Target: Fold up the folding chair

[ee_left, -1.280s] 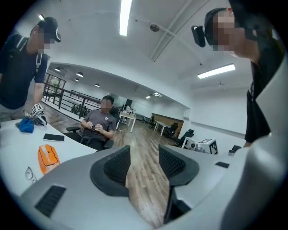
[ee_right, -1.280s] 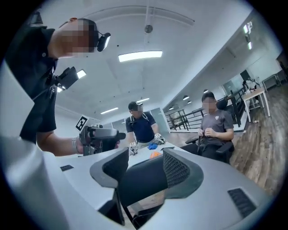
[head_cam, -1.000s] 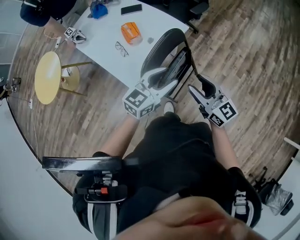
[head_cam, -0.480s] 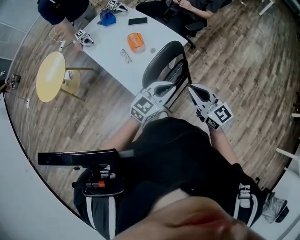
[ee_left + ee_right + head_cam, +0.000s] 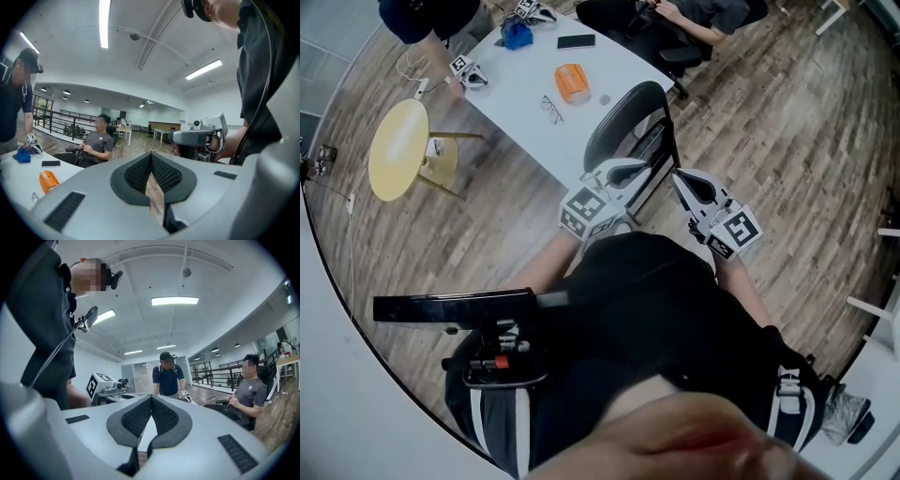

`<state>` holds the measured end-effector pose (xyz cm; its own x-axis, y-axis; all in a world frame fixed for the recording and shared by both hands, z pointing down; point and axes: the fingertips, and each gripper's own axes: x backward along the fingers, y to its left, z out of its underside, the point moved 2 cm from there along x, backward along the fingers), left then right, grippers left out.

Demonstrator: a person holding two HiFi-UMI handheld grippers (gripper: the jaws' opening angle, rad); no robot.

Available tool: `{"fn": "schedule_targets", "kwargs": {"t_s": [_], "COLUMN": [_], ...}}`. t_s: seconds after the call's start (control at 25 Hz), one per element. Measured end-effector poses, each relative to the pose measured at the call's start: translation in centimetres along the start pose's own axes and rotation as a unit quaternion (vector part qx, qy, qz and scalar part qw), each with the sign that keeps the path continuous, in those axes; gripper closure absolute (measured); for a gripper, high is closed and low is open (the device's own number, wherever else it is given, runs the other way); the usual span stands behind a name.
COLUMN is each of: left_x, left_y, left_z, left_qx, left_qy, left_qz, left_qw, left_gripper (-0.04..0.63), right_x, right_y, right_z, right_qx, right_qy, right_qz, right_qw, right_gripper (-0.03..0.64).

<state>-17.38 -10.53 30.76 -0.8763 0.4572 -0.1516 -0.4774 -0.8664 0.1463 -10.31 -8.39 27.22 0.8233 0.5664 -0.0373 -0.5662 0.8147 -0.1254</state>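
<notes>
Head view, folding chair: the black folding chair [image 5: 625, 120] stands just ahead of both grippers, its frame running between their tips and its curved back on their far side, at the edge of the white table [image 5: 525, 82].
Head view, left gripper: the left gripper [image 5: 643, 170] points at the chair's near side, its marker cube [image 5: 586, 210] toward the person. From above it cannot be told whether it touches the frame.
Head view, right gripper: the right gripper [image 5: 678, 178] lies just right of the left one, its tip near the chair's frame, pointing much the same way.
Head view, table: it lies beyond the chair, ahead and left of the left gripper, and carries an orange box [image 5: 572, 82], a pair of glasses [image 5: 549, 110] and a black phone [image 5: 576, 41].
Head view, stool: a round yellow stool [image 5: 397, 150] stands well to the left of the left gripper.
Left gripper view, jaws: the left gripper [image 5: 151, 157] is pressed together at the tips with nothing between the pads. Wooden floor shows through the gap behind them.
Left gripper view, surroundings: the right gripper is close on the right. A seated person [image 5: 96, 143] is ahead and left, and the table with the orange box is at lower left.
Right gripper view, jaws: the right gripper [image 5: 151, 399] is closed tip to tip and grips nothing.
Right gripper view, surroundings: the left gripper's marker cube is close on the left. A standing person in a cap [image 5: 166, 376] is straight ahead, and the seated person is ahead and right.
</notes>
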Motion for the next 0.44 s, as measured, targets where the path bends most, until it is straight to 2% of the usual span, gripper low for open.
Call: {"fn": "schedule_targets", "kwargs": {"t_s": [0.44], "left_x": [0.19], "left_y": [-0.64], "left_z": [0.70], "left_qx": [0.002], "left_qy": [0.004], "left_qz": [0.010], "left_qw": [0.9999], "left_gripper": [0.591], "right_x": [0.41], "right_y": [0.86], "right_z": [0.91], "right_qx": [-0.006], "right_qy": [0.002], "right_qz": [0.011], "right_qw": [1.000], "right_gripper": [0.607]}}
